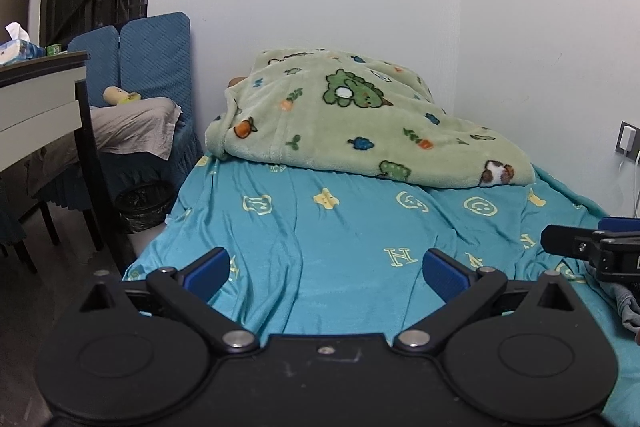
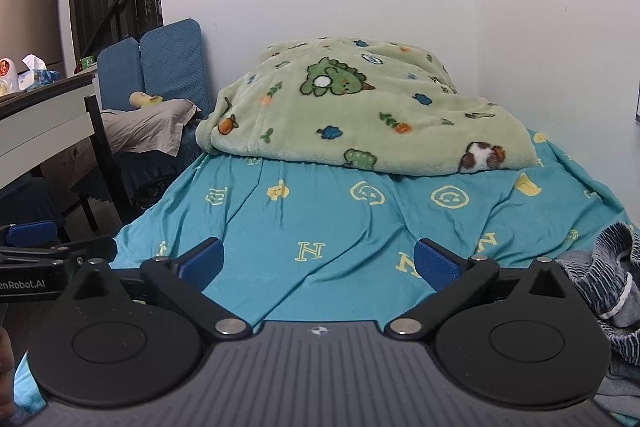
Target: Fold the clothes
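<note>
Both tools hang just above the near edge of the bed [image 2: 320, 219], side by side and tilted slightly down. The left gripper [image 1: 326, 269] has its blue pads spread wide with only turquoise sheet showing between them. The right gripper [image 2: 318, 261] is likewise fully apart and grips nothing.

The task's garment, grey-blue shorts [image 2: 604, 279] with a ribbed waistband, lies crumpled at the near right edge of the bed, just beside the right gripper's outer finger and apart from both sets of pads. In the left view only a scrap of it [image 1: 630, 303] shows past the other tool.

A green blanket [image 2: 360, 115] is heaped at the far end, against the wall, which leaves the middle of the sheet bare. That stretch looks like the working area for a fold. With both tools open and empty, I judge that no fold is in hand; the shorts lie bunched, not flat.
</note>
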Demonstrator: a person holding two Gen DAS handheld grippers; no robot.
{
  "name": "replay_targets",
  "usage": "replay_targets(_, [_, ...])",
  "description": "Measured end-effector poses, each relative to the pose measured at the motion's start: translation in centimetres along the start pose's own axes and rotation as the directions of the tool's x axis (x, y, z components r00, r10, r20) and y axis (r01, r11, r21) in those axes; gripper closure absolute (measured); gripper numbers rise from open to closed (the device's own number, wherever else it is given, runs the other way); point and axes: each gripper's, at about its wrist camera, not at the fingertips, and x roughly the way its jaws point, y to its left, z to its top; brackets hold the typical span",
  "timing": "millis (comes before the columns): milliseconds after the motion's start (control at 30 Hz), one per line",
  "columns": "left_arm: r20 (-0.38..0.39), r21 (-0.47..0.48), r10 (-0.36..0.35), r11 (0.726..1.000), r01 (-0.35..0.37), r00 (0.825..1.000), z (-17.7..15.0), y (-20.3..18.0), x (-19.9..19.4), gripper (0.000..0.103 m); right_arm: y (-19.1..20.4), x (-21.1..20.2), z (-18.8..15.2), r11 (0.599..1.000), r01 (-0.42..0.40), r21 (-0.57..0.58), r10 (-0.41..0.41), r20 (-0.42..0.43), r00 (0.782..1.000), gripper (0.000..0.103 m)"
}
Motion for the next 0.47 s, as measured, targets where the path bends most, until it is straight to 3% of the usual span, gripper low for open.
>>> replay_targets(467, [0.002, -0.01, 0.009, 1.0, -0.009, 1.0, -0.13, 0.28, -0.05, 0.0, 0.13, 0.38, -0.33, 0.999, 0.036, -0.005, -0.036, -0.016, 0.999, 0.0])
